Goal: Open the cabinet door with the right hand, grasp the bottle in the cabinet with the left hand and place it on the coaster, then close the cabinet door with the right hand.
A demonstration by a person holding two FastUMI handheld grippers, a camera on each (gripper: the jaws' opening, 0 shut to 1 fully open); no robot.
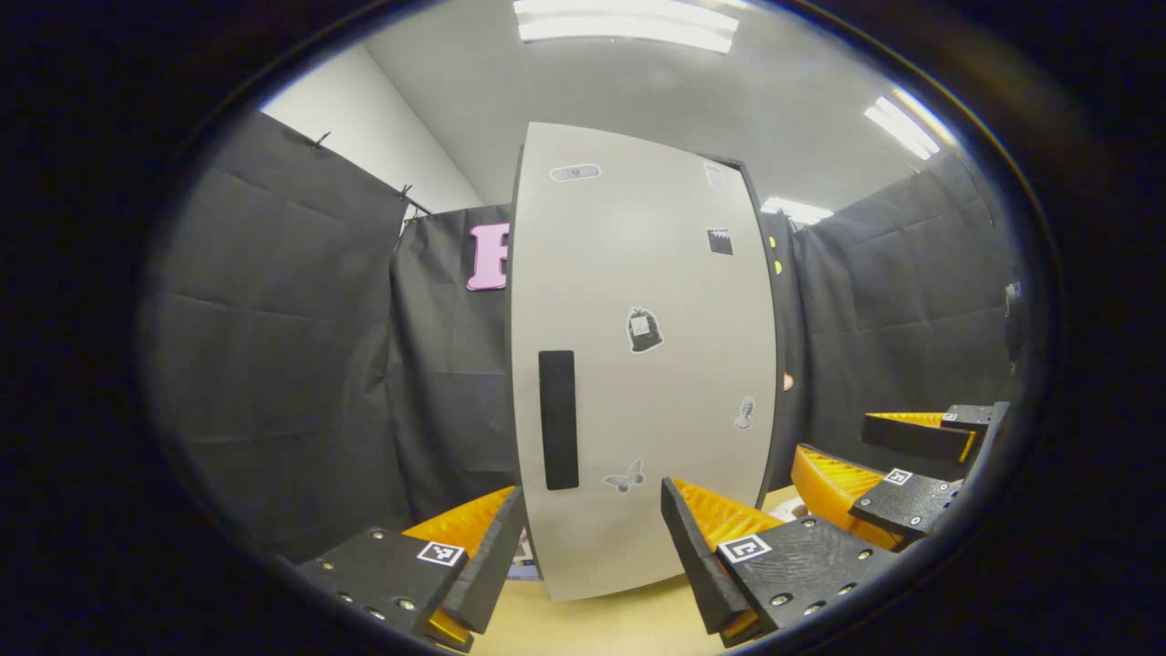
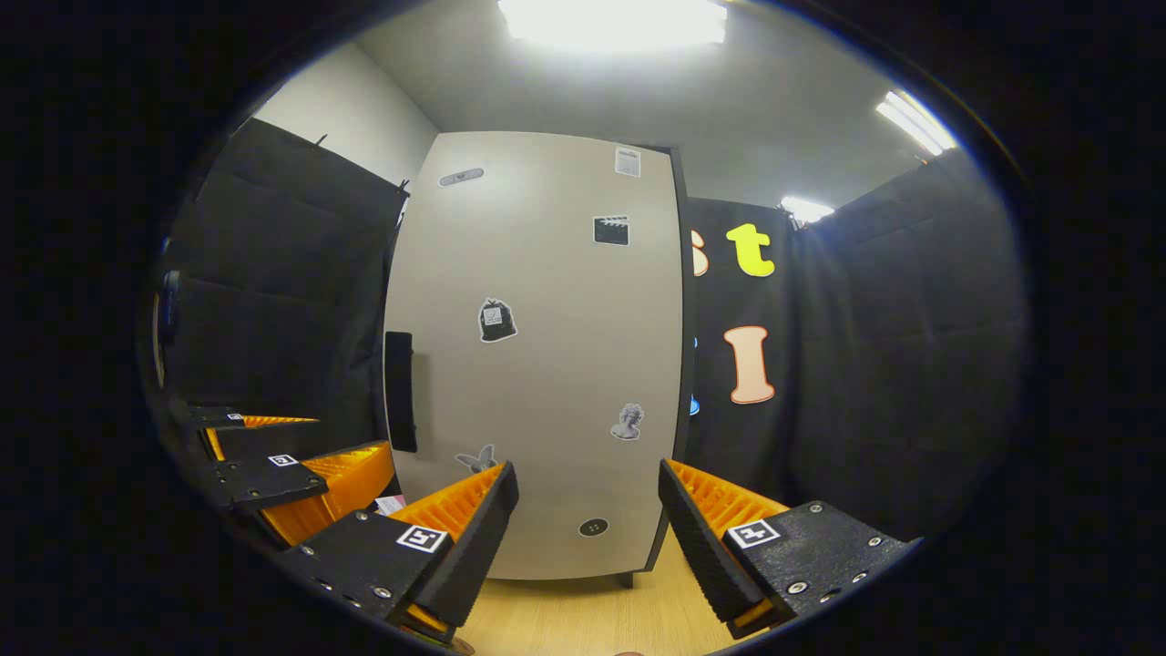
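Side by side, left gripper [image 1: 592, 547] and right gripper [image 2: 588, 528] gape before closed cabinet door [image 2: 547, 355].

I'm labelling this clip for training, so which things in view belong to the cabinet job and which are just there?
Part of the job:
- cabinet door, shut
- door handle, on its left edge
- right gripper, open, facing the door
- left gripper, open, holding nothing

Just there:
- stickers on the door
- wooden tabletop
- ceiling lights
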